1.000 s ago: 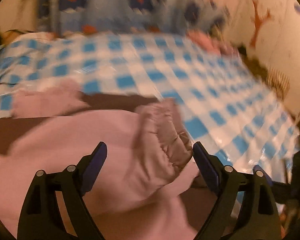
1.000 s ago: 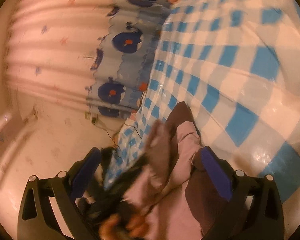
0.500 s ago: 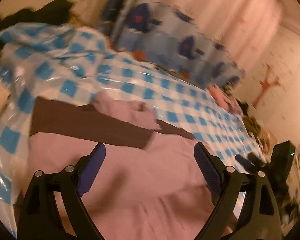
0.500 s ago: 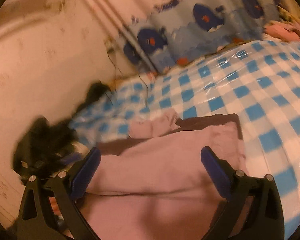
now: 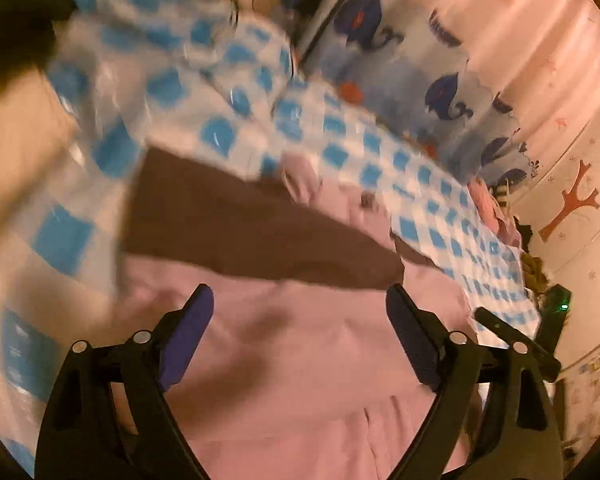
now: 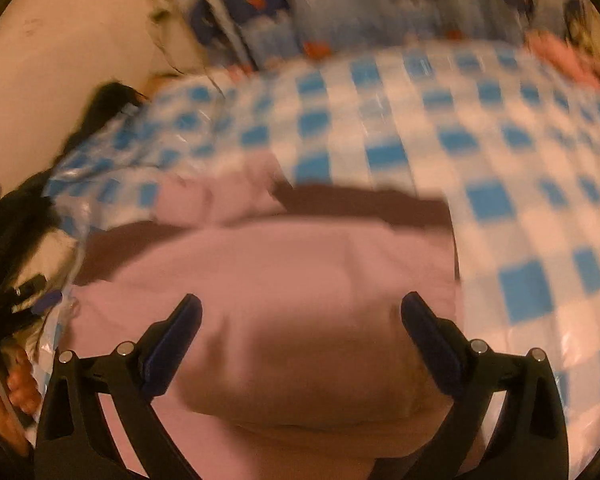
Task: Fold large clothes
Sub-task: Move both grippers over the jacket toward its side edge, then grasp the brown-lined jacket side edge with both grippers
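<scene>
Garment (image 5: 300, 360) pink, brown-lined, spread flat on checkered cover (image 5: 60, 236). Left claw (image 5: 300, 316) and right claw (image 6: 300, 320) both spread wide, empty, above cloth. Soft, limp, light; likely slides on glossy cover. Grip at corners.

The right gripper (image 6: 300, 312) hangs with its blue-padded jaws spread wide over a large pink garment with dark brown panels (image 6: 300, 272), gripping nothing. The garment lies on a glossy blue-and-white checked plastic sheet (image 6: 499, 160). At 12 o'clock hangs a pale blue curtain with dark blue round prints (image 6: 300, 12). At 8 o'clock a person's hand (image 6: 8, 392) holds something dark, blurred.
</scene>
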Tool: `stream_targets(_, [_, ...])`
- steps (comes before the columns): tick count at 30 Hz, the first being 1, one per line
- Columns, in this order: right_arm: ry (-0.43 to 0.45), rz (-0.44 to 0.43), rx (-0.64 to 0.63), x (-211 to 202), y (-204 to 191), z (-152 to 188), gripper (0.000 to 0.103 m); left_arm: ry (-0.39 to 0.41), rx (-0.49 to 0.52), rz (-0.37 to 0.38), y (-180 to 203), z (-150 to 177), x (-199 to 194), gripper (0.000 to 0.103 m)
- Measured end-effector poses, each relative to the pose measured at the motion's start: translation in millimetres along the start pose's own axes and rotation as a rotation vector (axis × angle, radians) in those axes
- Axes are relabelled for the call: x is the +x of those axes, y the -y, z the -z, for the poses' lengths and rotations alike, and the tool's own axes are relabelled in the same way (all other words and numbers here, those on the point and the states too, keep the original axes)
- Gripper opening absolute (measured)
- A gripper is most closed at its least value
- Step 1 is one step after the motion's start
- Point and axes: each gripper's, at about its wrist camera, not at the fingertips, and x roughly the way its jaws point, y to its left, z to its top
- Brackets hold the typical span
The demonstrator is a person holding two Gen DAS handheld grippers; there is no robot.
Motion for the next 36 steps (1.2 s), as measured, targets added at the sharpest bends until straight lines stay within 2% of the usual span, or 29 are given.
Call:
stream_targets(1, [-0.001, 0.019, -0.023, 2.4, -3.8, 0.9, 0.096, 0.012, 0.004, -0.032, -6.0, -0.3, 0.9, 0.089])
stream_targets(3, [-0.075, 0.06, -0.033, 29.6, -1.8, 5.6, 0.096, -0.059, -0.035, -0.078, -24.2, 1.4, 22.7, 0.089])
stream_targets(4, [-0.145, 0.084, -0.024, 52.7, 5.9, 12.6, 0.097, -0.18, -0.078, -0.139, -43.7, 8.6, 54.2, 0.089])
stream_targets(5, [-0.192, 0.076, -0.025, 70.4, 13.1, 20.1, 0.097, -0.243, -0.081, -0.153, -50.9, 15.2, 70.1, 0.089])
stream_targets(7, [-0.195, 0.053, -0.009, 63.9, 16.1, 17.9, 0.096, -0.251, -0.062, -0.17, -54.8, 20.0, 77.5, 0.089])
stream_targets(8, [-0.197, 0.045, -0.008, 55.9, 15.1, 14.5, 0.096, -0.249, -0.072, -0.185, -51.0, 17.7, 67.8, 0.089])
stream_targets(11, [-0.162, -0.062, -0.029, -3.8, 22.0, 8.1, 0.096, -0.222, -0.051, -0.124, -38.4, 17.5, 17.9, 0.089])
stream_targets(13, [-0.165, -0.111, -0.013, -47.7, 39.6, 18.7, 0.096, -0.206, -0.005, -0.098, -35.7, 29.2, -29.3, 0.089])
stream_targets(15, [-0.216, -0.184, 0.051, -91.5, 69.3, 47.9, 0.096, -0.212, 0.025, -0.08, -42.8, 44.1, -67.2, 0.089])
stream_targets(17, [-0.274, -0.236, 0.119, -123.7, 93.6, 84.8, 0.096, -0.239, 0.036, -0.077, -59.5, 75.7, -111.7, 0.089])
stream_targets(20, [-0.38, -0.269, 0.204, -159.5, 131.1, 150.3, 0.096, -0.31, -0.008, -0.087, -94.4, 129.2, -160.0, 0.089])
stream_targets(22, [-0.422, -0.273, 0.227, -177.0, 144.9, 183.8, 0.096, -0.359, -0.083, -0.087, -117.4, 167.4, -182.2, 0.089])
stream_targets(24, [-0.467, -0.324, 0.255, -190.7, 145.4, 210.8, 0.096, -0.406, -0.105, -0.094, -128.0, 197.1, -190.2, 0.089])
stream_targets(28, [-0.504, -0.344, 0.238, -202.9, 131.9, 232.8, 0.096, -0.418, -0.153, -0.068, -143.9, 244.3, -207.3, 0.089])
stream_targets(30, [-0.508, -0.377, 0.265, -204.5, 127.0, 238.0, 0.096, -0.407, -0.169, -0.068, -144.8, 250.6, -216.5, 0.089])
stream_targets(33, [-0.52, -0.412, 0.293, -202.0, 119.9, 244.5, 0.096, -0.404, -0.237, 0.0, -148.3, 260.4, -225.9, 0.089])
stream_targets(36, [-0.549, -0.409, 0.284, -194.8, 115.3, 253.8, 0.096, -0.418, -0.233, -0.01, -149.7, 268.7, -226.9, 0.089])
